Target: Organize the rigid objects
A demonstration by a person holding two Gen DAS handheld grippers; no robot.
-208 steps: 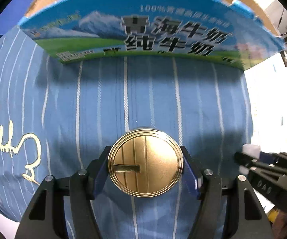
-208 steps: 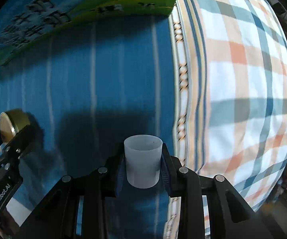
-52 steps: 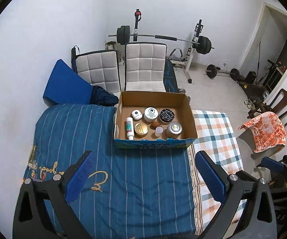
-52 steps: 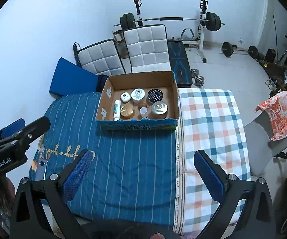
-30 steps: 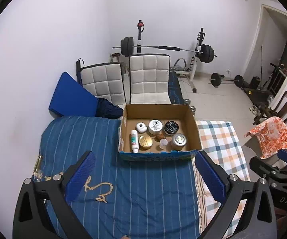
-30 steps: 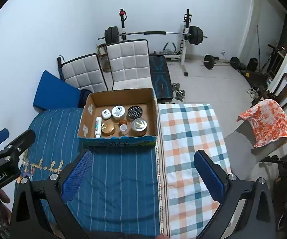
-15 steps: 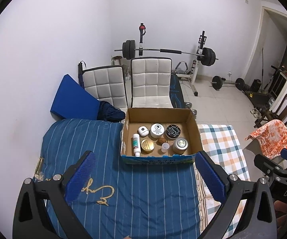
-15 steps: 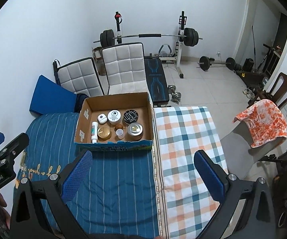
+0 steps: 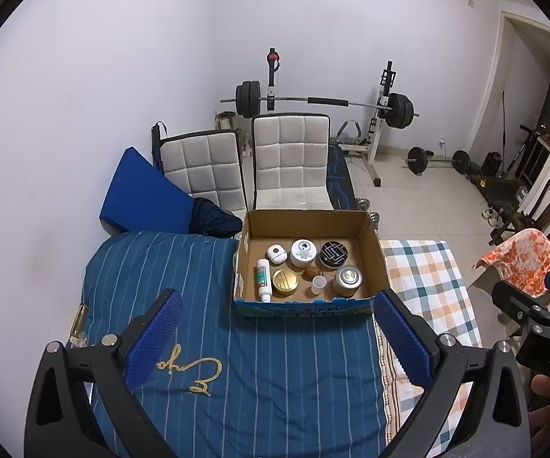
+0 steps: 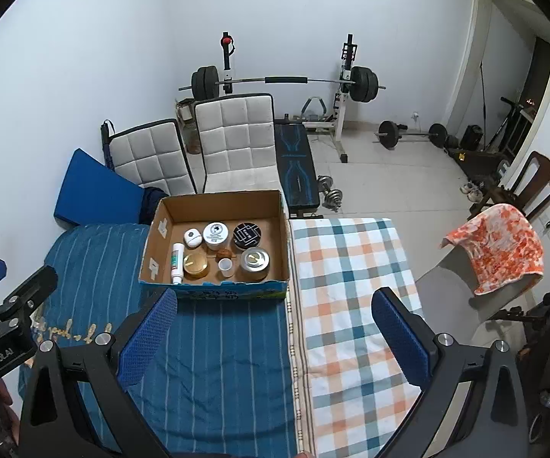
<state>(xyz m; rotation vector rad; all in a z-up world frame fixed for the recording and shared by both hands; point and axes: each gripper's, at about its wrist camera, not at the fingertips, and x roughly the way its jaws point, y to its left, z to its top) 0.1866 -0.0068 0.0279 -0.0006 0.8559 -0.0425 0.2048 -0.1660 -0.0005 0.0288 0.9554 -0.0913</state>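
Cardboard box [image 9: 370,246], left wrist view: it sits on the blue striped bedcover [image 9: 236,366], its right side just beside the checked cover [image 9: 427,286]. Inside, all apart from the walls: white tube [image 9: 263,280] lying flat, gold tin [image 9: 285,282], small white cup [image 9: 318,284], silver tin [image 9: 346,279], and behind them a small white pod [image 9: 277,253], white jar [image 9: 303,252], black tin [image 9: 334,253]. A small brown item between the rows is too small to name. Your left gripper [image 9: 273,337] is high above the bed, fingers spread wide, nothing between them.

Right wrist view: same box [image 10: 275,206], same rows, gold tin [image 10: 195,263] and cup [image 10: 225,267] at the front. Your right gripper [image 10: 273,337] hangs well clear, fingers likewise spread and empty; the left gripper's body shows at the lower left edge.

Handling, as a judgement: everything looks stiff and light. The tins are smooth metal and likely slippery, so pinch across the rim, low. The cup probably flexes a little; take it across its wall, gently. The tube may roll; grip across its middle. The box itself looks thin-walled, so lift it by two opposite walls.
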